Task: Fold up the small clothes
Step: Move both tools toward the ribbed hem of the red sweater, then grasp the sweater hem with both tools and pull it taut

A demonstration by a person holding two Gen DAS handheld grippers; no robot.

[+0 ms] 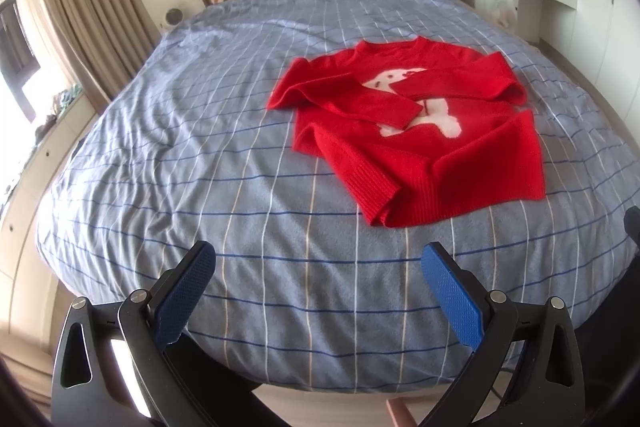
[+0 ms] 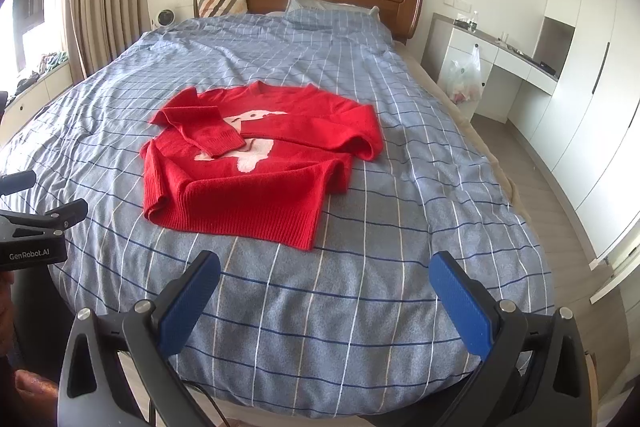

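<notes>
Bed (image 2: 360,327): both tongs (image 1: 318,291) (image 2: 326,301) hover agape.

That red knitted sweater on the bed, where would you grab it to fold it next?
Probably the ribbed bottom hem of the red knitted sweater, coming in low from the foot of the bed: that edge lies nearest both open grippers, and the sleeves are already folded across the chest, so lifting the hem toward the collar seems the natural fold.

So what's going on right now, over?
Left gripper open, holding nothing. Right gripper open, holding nothing. Red sweater lying on the bed, sleeves crossed over its front, untouched. Nothing between grippers and sweater.
</notes>
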